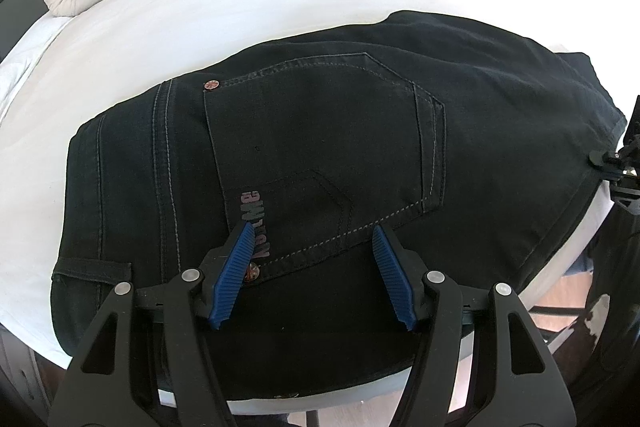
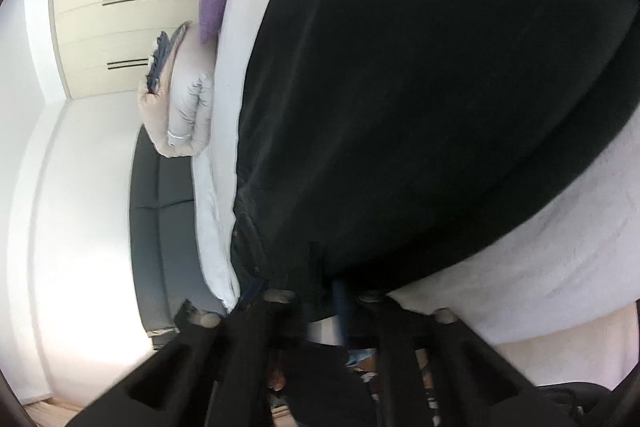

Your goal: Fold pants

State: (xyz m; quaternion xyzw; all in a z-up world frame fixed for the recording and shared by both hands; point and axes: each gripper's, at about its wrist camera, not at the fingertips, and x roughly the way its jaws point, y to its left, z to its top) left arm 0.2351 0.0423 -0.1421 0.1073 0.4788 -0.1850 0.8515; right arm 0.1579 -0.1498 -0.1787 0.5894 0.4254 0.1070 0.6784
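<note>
Left tongs (image 1: 314, 247) hovered spread over pants (image 1: 320, 131) pocket; right tongs (image 2: 320, 303) apparently pinched the pants' edge, blurred. Advice: grip both layers, fold evenly.

The right gripper's (image 2: 332, 291) fingertips are lost in blur against the pants (image 2: 420, 87), so whether it grips them I can't tell. The pants' (image 1: 320, 131) far end runs off the right edge, and the pocket (image 1: 320, 147) lettering is unreadable.
</note>
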